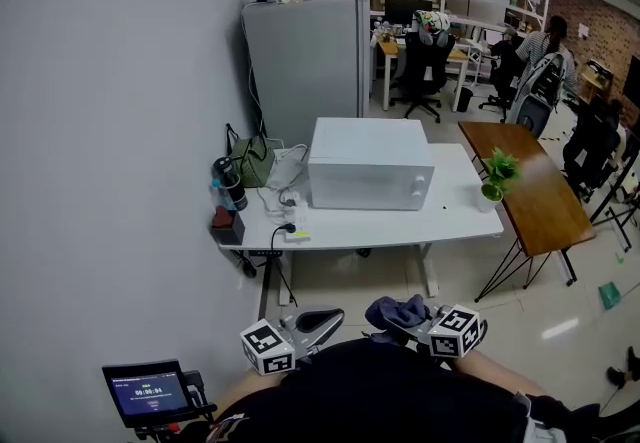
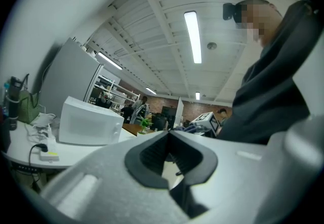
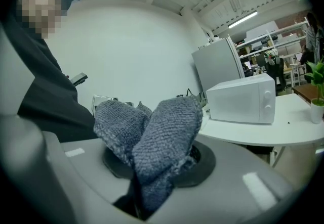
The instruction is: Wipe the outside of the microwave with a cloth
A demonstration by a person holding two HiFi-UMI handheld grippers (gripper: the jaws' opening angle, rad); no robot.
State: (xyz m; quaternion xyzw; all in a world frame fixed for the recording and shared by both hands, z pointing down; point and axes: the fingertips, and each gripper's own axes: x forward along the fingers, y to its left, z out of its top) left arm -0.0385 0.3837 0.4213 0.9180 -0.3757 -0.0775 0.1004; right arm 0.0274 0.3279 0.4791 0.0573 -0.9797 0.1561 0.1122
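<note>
**Q:** so where's the cloth being kept, and how far off is the microwave?

**A:** The cloth (image 3: 167,122), a nubbly blue-grey thing, is pinched in the right gripper (image 3: 161,170). The jaws are clamped on its bunched middle and two fat folds are left sticking up past them. The left gripper (image 2: 168,132) is closed up with nothing in it, pads met at the tips. Both are held in close to the body, well apart from the microwave (image 1: 370,164), out on its front side.

**Q:** which way is it to be reached then?

**A:** Straight ahead. The microwave's long side is laid across the view, left to right, with the door face turned toward the grippers. A forward carry would probably land the cloth on the front panel first. The right gripper is lined up roughly with the microwave's right half, the left one nearer its left edge. Neither can be called much closer, but only the right one is loaded, so that's the one expected to do the wiping.

**Q:** anything to be noted about the box itself?

**A:** Plain white and boxy, with two round knobs (image 3: 265,106) stacked at the right end of the front. It's sat on a white table (image 1: 455,221). Cables (image 1: 283,174), a power strip (image 1: 296,228) and a dark bottle (image 1: 230,183) are crowded just to the microwave's left. A small potted plant (image 1: 497,174) is stood off to its right. The left side panel is reckoned the awkward one.
</note>
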